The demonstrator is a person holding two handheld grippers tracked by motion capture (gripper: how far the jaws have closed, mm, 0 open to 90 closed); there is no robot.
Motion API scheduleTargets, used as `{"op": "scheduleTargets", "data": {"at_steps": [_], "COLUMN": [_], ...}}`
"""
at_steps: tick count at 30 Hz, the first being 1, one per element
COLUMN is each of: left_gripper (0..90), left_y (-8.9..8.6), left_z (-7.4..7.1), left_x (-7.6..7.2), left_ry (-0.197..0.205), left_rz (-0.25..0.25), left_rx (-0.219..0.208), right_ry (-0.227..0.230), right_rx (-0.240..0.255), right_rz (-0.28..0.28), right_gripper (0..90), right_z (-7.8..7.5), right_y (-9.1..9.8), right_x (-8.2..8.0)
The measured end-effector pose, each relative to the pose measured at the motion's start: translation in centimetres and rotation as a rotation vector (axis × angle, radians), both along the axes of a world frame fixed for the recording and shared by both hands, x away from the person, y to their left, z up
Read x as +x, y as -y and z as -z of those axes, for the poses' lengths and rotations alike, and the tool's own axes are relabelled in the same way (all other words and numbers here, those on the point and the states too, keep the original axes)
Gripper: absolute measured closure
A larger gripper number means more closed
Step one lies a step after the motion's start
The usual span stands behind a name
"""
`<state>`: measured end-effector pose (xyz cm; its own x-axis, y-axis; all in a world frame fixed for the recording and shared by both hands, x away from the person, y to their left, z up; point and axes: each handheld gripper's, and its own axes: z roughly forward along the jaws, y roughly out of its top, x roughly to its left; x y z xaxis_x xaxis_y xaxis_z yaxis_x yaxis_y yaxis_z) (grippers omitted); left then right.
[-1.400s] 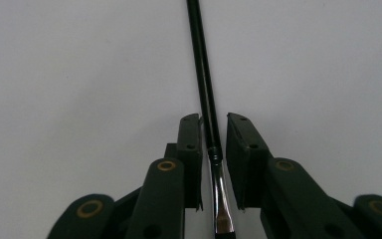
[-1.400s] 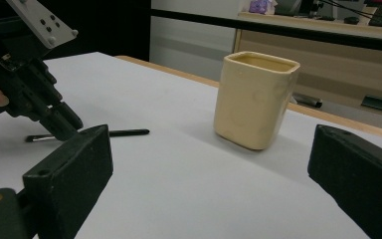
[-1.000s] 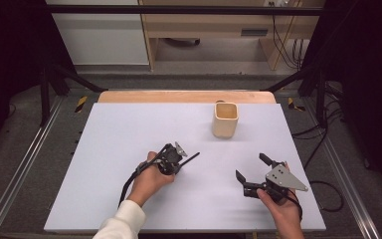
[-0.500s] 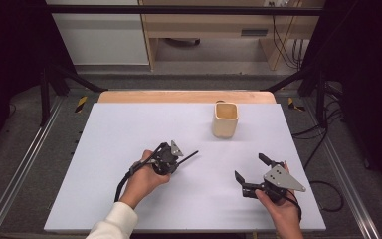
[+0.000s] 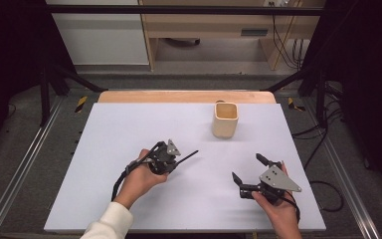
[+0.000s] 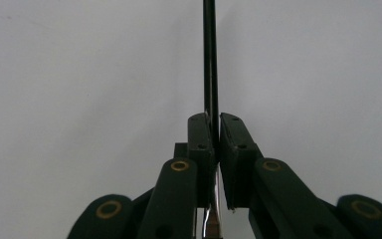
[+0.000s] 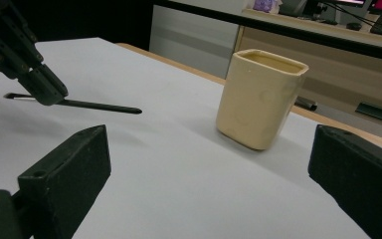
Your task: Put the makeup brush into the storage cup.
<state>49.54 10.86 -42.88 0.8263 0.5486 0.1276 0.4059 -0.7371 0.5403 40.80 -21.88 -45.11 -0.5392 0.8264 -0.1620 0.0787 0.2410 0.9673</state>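
A thin black stick (image 5: pixel 189 155) is pinched at one end by my left gripper (image 5: pixel 175 162), which is shut on it just above the white table (image 5: pixel 129 129), left of centre. In the left gripper view the stick (image 6: pixel 209 59) runs straight out from between the closed jaws of the left gripper (image 6: pixel 216 119). My right gripper (image 5: pixel 247 167) stands open and empty near the front right. Its view takes in a beige square cup (image 7: pixel 261 97) standing upright, and to the left the stick (image 7: pixel 99 106) with the left gripper (image 7: pixel 47 92). The cup (image 5: pixel 225 120) stands at the back, right of centre.
A wooden strip (image 5: pixel 179 96) borders the table's far edge. Metal rails (image 5: pixel 25 164) run along both sides. Cables (image 5: pixel 323 189) lie on the floor to the right. Beyond the table stand a cabinet and a wooden desk.
My left hand has drifted slightly to the left with the stick still held. The right gripper has stayed in place, open.
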Motion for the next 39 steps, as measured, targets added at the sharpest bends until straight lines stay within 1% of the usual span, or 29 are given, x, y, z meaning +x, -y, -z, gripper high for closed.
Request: {"op": "scheduleTargets", "data": {"at_steps": [2,3,8,11,14,15,16,17,19,20,21,22,23,24,26,27,28,29,30,31,32,33,34,35,36,37,39], "left_gripper": [84.2,84.2,84.2,84.2,84.2,84.2,84.2,84.2,84.2,84.2,84.2,84.2,84.2,84.2,84.2,84.2,84.2,84.2,84.2,84.2,84.2,84.2,84.2,84.2,84.2,84.2,84.2], "left_y": [0.0,-0.1,-0.3,-0.4,-0.5,-0.6,-0.6,-0.7,-0.9,-1.0,-1.0,-1.0,-1.1,-1.1,-1.2,-1.2,-1.2,-1.2,-1.2,-1.2,-1.2,-1.2,-1.2,-1.1,-1.1,-1.1,-1.0], "left_z": [0.0,-0.1,-0.4,-0.7,-0.9,-1.1,-1.2,-1.4,-1.8,-2.1,-2.3,-2.3,-2.9,-3.2,-3.8,-4.0,-4.0,-4.5,-4.5,-4.9,-4.9,-5.3,-5.3,-5.6,-5.8,-6.0,-6.4], "left_x": [0.0,-0.1,-0.1,-0.2,-0.2,-0.2,-0.2,-0.1,0.1,0.2,0.3,0.3,0.6,0.8,1.1,1.2,1.2,1.5,1.5,1.8,1.8,2.0,2.0,2.3,2.4,2.5,2.6], "left_ry": [0.006,0.005,0.007,0.007,0.004,0.004,0.007,0.004,0.003,0.009,0.012,0.012,0.018,0.02,0.025,0.025,0.025,0.028,0.028,0.031,0.031,0.032,0.032,0.033,0.034,0.035,0.037], "left_rz": [-0.001,0.002,0.006,0.014,0.022,0.029,0.032,0.039,0.045,0.049,0.046,0.046,0.049,0.053,0.065,0.064,0.064,0.07,0.07,0.077,0.077,0.08,0.08,0.08,0.085,0.082,0.089], "left_rx": [-0.006,-0.005,-0.007,-0.01,-0.003,0.002,-0.001,0.006,-0.005,0.0,-0.011,-0.011,-0.014,-0.018,-0.008,-0.021,-0.021,-0.014,-0.014,-0.009,-0.009,-0.01,-0.01,-0.011,-0.006,-0.015,-0.012], "right_ry": [0.001,0.0,0.0,-0.002,-0.003,-0.005,-0.002,0.0,0.001,0.002,0.002,0.006,0.008,0.009,0.018,0.023,0.023,0.036,0.037,0.035,0.035,0.034,0.034,0.035,0.041,0.049,0.065], "right_rx": [-0.008,-0.021,-0.038,-0.038,-0.041,-0.034,-0.035,-0.044,-0.058,-0.068,-0.09,-0.101,-0.11,-0.133,-0.162,-0.184,-0.184,-0.235,-0.241,-0.246,-0.25,-0.255,-0.255,-0.265,-0.28,-0.301,-0.336], "right_rz": [-0.002,-0.005,-0.009,-0.013,-0.017,-0.023,-0.028,-0.034,-0.042,-0.047,-0.044,-0.038,-0.036,-0.036,-0.034,-0.041,-0.041,-0.051,-0.055,-0.06,-0.064,-0.068,-0.068,-0.077,-0.083,-0.088,-0.094], "right_gripper": [3.5,3.4,3.4,3.3,3.1,3.1,3.1,3.1,3.2,3.3,3.6,4.1,4.4,4.7,6.0,6.1,6.1,6.8,6.8,6.8,6.9,7.0,7.0,7.1,7.3,7.4,8.3], "right_z": [0.0,0.1,0.1,0.2,0.2,0.2,0.1,0.1,0.1,0.1,0.0,-0.1,-0.3,-0.4,-0.8,-0.9,-0.9,-1.2,-1.3,-1.5,-1.7,-1.9,-1.9,-2.4,-2.7,-3.0,-3.7], "right_y": [-0.1,-0.3,-0.5,-0.6,-0.6,-0.8,-0.9,-1.1,-1.5,-1.8,-2.0,-2.2,-2.5,-2.8,-3.4,-3.7,-3.7,-4.4,-4.6,-4.9,-5.1,-5.3,-5.3,-5.7,-6.0,-6.2,-6.6], "right_x": [0.0,0.0,0.0,0.0,0.0,-0.1,-0.1,-0.1,-0.2,-0.1,0.0,0.0,0.1,0.3,0.5,0.7,0.7,1.1,1.3,1.6,1.9,2.1,2.1,2.7,3.0,3.2,3.7]}}
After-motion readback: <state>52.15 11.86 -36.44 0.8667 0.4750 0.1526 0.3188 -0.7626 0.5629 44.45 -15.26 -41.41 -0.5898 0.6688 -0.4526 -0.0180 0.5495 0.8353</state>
